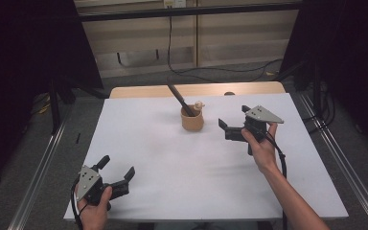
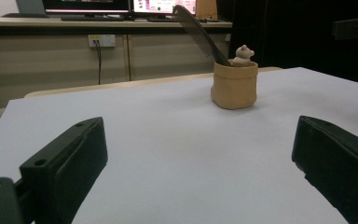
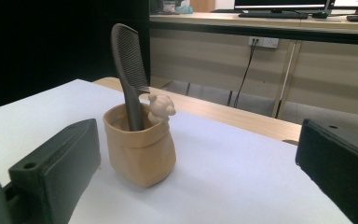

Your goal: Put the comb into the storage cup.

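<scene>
Right claw (image 3: 191, 154) released, tan pouch-shaped holder (image 3: 140, 144) with black comb (image 3: 128, 70) just ahead between jaws, untouched; left claw (image 1: 117, 175) released, well apart.

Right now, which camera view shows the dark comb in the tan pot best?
The right gripper view: the comb stands close, teeth clear, in the pot. The left gripper view shows it farther off; the high view shows a small dark stick.
</scene>
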A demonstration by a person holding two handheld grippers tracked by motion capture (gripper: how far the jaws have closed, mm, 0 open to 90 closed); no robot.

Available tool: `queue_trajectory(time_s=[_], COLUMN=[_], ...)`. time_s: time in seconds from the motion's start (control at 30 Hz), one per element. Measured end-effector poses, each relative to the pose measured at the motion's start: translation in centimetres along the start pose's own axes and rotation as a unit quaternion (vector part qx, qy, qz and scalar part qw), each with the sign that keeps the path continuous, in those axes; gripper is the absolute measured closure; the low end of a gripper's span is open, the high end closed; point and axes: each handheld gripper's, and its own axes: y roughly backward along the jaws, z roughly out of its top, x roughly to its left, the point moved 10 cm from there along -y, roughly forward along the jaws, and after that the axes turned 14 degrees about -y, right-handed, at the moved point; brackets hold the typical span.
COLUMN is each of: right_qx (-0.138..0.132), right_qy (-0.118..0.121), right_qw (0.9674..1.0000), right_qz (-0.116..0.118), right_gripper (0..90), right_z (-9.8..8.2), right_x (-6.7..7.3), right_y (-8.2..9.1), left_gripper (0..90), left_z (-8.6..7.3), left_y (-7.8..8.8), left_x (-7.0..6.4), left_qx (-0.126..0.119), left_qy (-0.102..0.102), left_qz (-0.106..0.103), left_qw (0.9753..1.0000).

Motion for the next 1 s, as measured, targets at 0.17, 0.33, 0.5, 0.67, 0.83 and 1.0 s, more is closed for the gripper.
queue_trajectory(time_s=[0.17, 0.33, 0.5, 0.67, 0.83, 1.0], right_qx=[-0.007, -0.01, -0.012, -0.016, -0.023, -0.028], right_qy=[0.003, 0.0, -0.001, 0.005, 0.006, 0.007], right_qw=[1.0, 0.9999, 0.9999, 0.9997, 0.9994, 0.9991], right_qz=[-0.001, -0.007, -0.01, -0.02, -0.026, -0.032], right_gripper=[0.0, 0.0, 0.0, 0.0, 0.0, 0.0], right_z=[-0.1, -0.3, -0.7, -1.0, -1.3, -1.4], right_x=[-0.1, -0.7, -1.1, -1.7, -2.4, -2.8], right_y=[1.1, 1.9, 2.7, 3.5, 4.7, 5.7], left_gripper=[3.1, 3.1, 3.1, 3.1, 3.0, 3.0], left_z=[0.0, 0.0, -0.1, 0.0, -0.1, 0.0], left_y=[0.0, 0.0, 0.1, 0.2, 0.2, 0.2], left_x=[-0.1, -0.1, 0.0, 0.1, 0.2, 0.0], left_qx=[0.0, 0.0, 0.001, -0.001, 0.0, -0.003], left_qy=[-0.003, -0.003, -0.003, -0.003, -0.002, -0.001], left_qz=[-0.003, -0.003, 0.001, 0.004, 0.006, 0.002], left_qw=[1.0, 1.0, 1.0, 1.0, 1.0, 1.0])
